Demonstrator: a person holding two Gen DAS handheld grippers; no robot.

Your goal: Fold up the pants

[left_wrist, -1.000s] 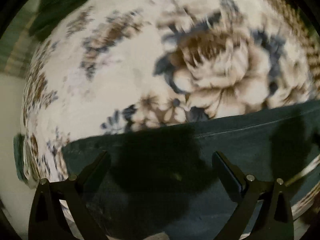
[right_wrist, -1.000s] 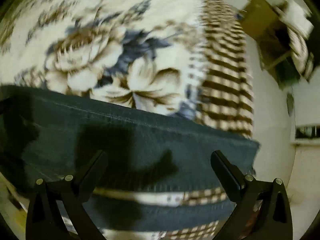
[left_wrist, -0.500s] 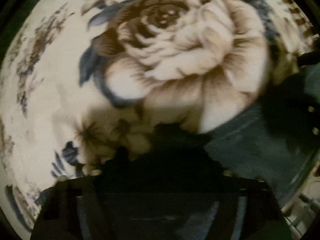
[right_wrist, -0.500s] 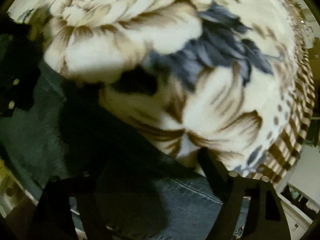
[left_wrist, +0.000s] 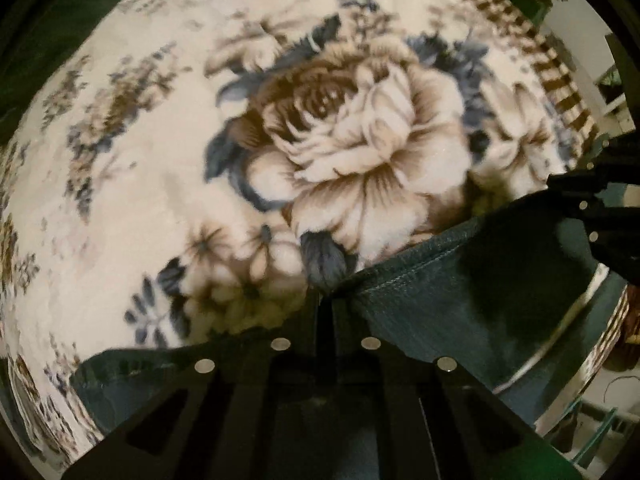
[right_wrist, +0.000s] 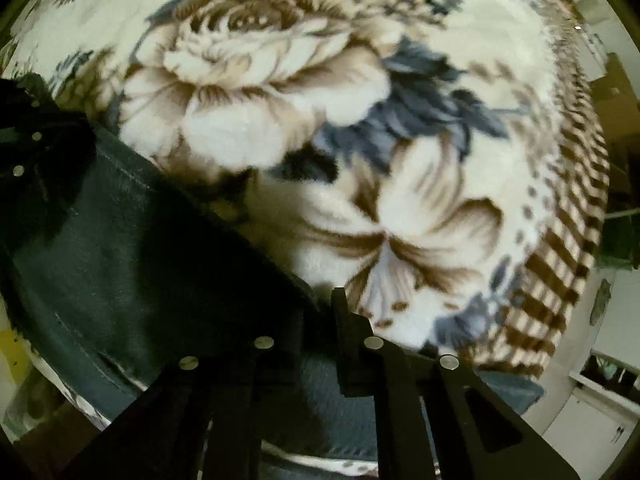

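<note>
Dark teal denim pants [left_wrist: 472,300] lie on a floral blanket [left_wrist: 160,184]. My left gripper [left_wrist: 325,300] is shut on the pants' hemmed edge, which lifts slightly at the pinch. In the right wrist view the pants [right_wrist: 120,248] run from the left to the bottom. My right gripper [right_wrist: 324,308] is shut on their edge. The right gripper also shows at the right edge of the left wrist view [left_wrist: 600,216]. The left gripper shows at the left edge of the right wrist view [right_wrist: 36,152].
The cream blanket [right_wrist: 400,220] with brown roses and blue leaves has a brown striped border [right_wrist: 560,264] at its right edge. Beyond that border are white furniture [right_wrist: 592,412] and room clutter. A dark green fabric [left_wrist: 48,32] lies at the far left.
Both grippers were open above the pants' edge a second ago. They came down and closed on the edge, and now lift it slightly.
</note>
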